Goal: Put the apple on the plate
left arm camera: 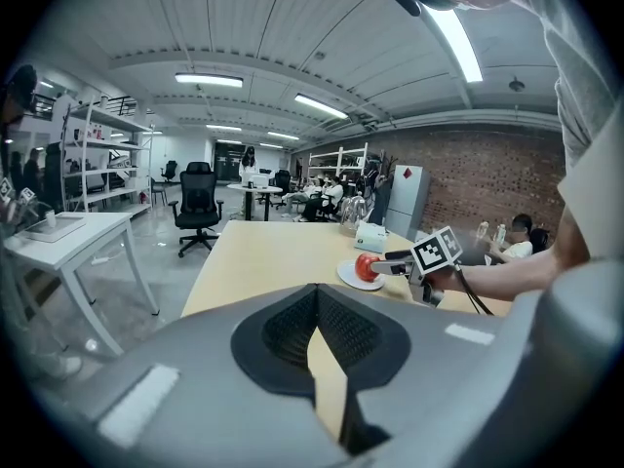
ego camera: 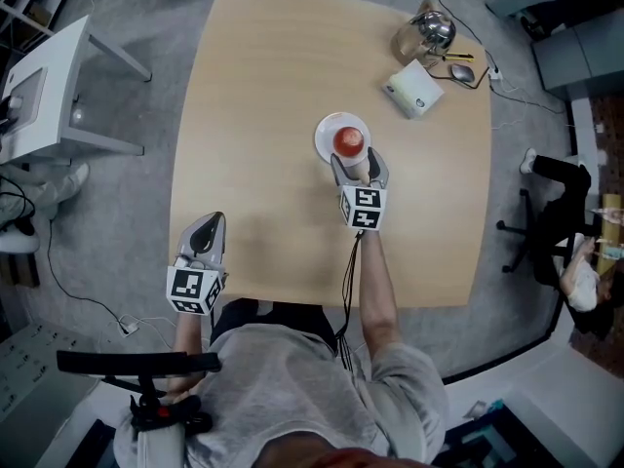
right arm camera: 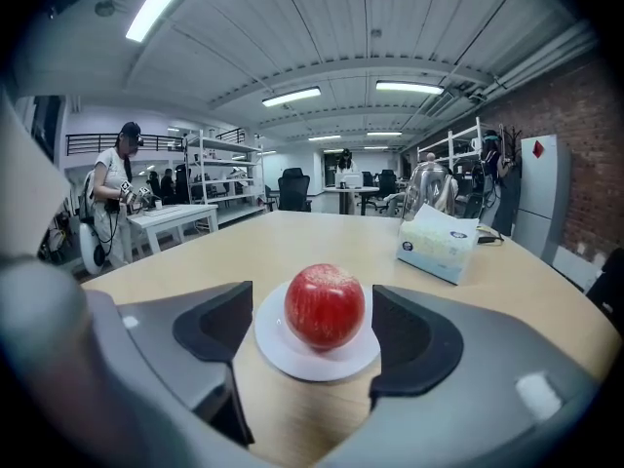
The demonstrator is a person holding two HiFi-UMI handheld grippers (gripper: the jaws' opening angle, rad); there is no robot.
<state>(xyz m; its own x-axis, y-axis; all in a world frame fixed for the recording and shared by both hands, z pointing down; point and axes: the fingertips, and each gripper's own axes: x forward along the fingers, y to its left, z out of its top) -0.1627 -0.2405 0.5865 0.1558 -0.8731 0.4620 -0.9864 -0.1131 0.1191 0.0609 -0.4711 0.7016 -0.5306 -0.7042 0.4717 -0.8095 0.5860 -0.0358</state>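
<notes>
A red apple [ego camera: 348, 141] stands on a small white plate [ego camera: 330, 127] in the middle of the wooden table [ego camera: 263, 96]. My right gripper [ego camera: 358, 164] is just on the near side of the plate, open, its pads either side of the apple and not touching it. In the right gripper view the apple [right arm camera: 325, 305] sits upright on the plate [right arm camera: 317, 357] between the spread pads [right arm camera: 216, 325]. My left gripper [ego camera: 208, 224] hovers at the table's near left edge, shut with nothing in it. From the left gripper view, the apple [left arm camera: 366, 267] and right gripper [left arm camera: 402, 261] show far off.
A tissue box [ego camera: 413, 89], a glass jug [ego camera: 427, 33] and a mouse [ego camera: 462, 72] with cables lie at the far right corner. A white desk [ego camera: 49, 96] stands to the left, an office chair [ego camera: 546, 222] and a seated person to the right.
</notes>
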